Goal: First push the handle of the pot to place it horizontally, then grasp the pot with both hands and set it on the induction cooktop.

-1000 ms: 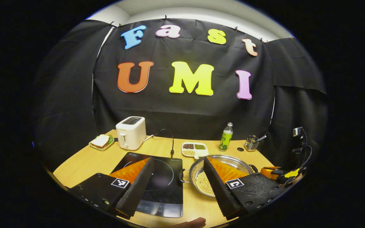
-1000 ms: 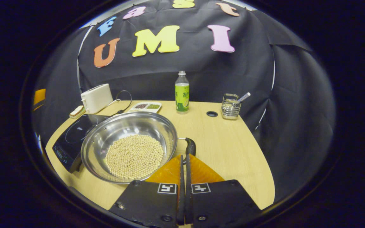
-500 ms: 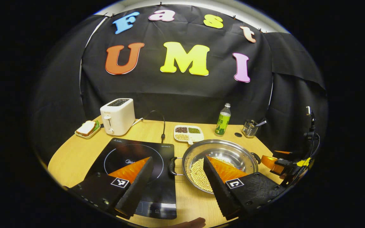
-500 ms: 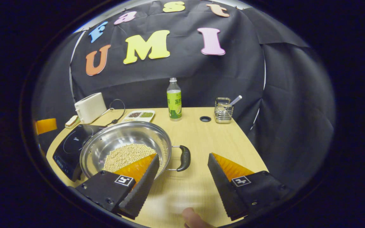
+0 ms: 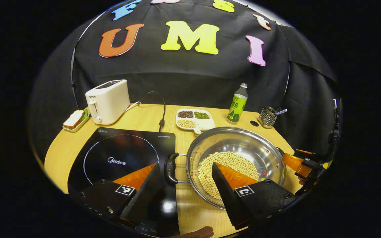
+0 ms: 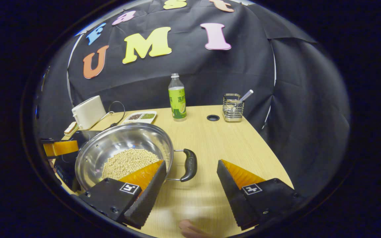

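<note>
Two grippers, both spread wide, hold nothing. In the left gripper view, the induction cooktop (image 5: 124, 155) lies lower left, the left gripper (image 5: 185, 178) straddles the pot's near handle (image 5: 170, 168), and the pot (image 5: 236, 158) of beans sits centre-right on the counter (image 5: 144, 119). In the right gripper view, the right gripper (image 6: 190, 180) straddles the other handle (image 6: 189, 164).

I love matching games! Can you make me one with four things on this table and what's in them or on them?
Things:
1. pot
2. divided tray
3. wire basket
4. small plate

What it holds:
A. a sandwich
B. a straw poking out
C. a big pile of pale beans
D. dark, green and pale beans in separate sections

Pairs: 1-C, 2-D, 3-B, 4-A
</note>
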